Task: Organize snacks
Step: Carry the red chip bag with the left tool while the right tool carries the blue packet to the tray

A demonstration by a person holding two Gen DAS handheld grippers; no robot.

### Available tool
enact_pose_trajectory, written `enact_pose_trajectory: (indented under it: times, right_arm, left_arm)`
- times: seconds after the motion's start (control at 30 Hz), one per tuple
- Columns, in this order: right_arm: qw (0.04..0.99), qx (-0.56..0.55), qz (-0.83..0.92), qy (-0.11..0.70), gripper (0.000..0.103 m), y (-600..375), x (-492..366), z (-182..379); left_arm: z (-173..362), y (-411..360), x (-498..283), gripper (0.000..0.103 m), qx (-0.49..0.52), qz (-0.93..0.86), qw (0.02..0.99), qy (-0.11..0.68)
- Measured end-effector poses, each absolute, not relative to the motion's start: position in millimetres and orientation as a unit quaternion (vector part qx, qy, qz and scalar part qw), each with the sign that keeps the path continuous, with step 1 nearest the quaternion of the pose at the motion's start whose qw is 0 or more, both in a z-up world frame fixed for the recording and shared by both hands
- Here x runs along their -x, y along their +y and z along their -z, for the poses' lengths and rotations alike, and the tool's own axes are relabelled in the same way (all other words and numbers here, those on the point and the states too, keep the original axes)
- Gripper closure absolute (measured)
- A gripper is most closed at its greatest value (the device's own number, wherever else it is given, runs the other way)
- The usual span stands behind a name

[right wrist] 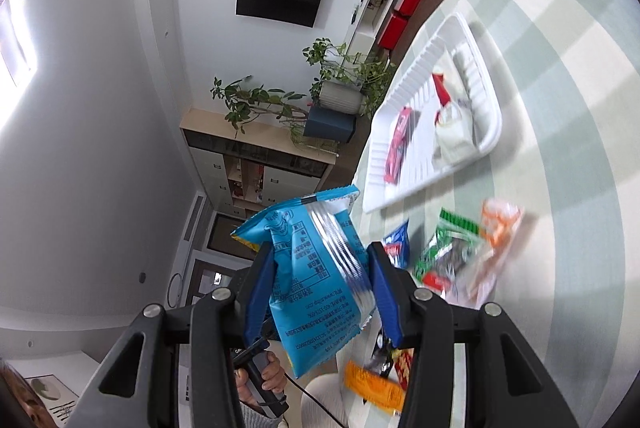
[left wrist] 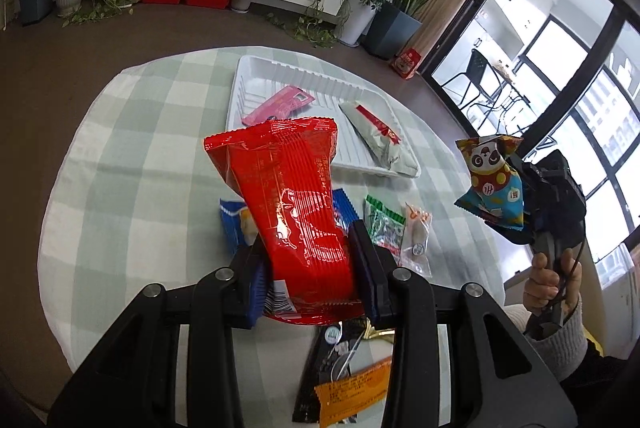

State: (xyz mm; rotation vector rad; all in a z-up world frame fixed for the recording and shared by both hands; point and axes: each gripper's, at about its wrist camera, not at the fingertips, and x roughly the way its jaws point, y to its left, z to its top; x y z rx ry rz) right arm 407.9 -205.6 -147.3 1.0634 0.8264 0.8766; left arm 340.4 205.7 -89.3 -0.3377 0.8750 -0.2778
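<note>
White tray (left wrist: 256, 66), pink packet (left wrist: 280, 104), silver packet (left wrist: 378, 136) inside

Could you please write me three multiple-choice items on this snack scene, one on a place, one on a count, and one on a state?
1. Where does the pink packet lie?
A. in the white tray
B. on the floor
C. on the TV shelf

2. How many packets lie in the tray?
A. none
B. two
C. five

3. What is the left gripper doing?
A. hanging open over the tray
B. lying on the cloth
C. shut on the red packet

Key:
1 A, the pink packet rests inside the tray's ribbed floor.
2 B, only the pink packet and the silver packet show there in both views.
3 C, its two pads press the red packet from both sides, held above the checked cloth; the right gripper likewise clamps the blue packet.
</note>
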Motion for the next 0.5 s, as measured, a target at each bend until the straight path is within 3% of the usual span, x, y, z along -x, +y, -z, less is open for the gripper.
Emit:
enact_pose_trajectory:
  times: [0.5]
  right_arm:
    - [0.734,-0.442,-0.341,0.388,0.053,-174,-512,148]
  left_arm:
    - [108,166,-477,0.069,0.13,0.146,0.874,0.446]
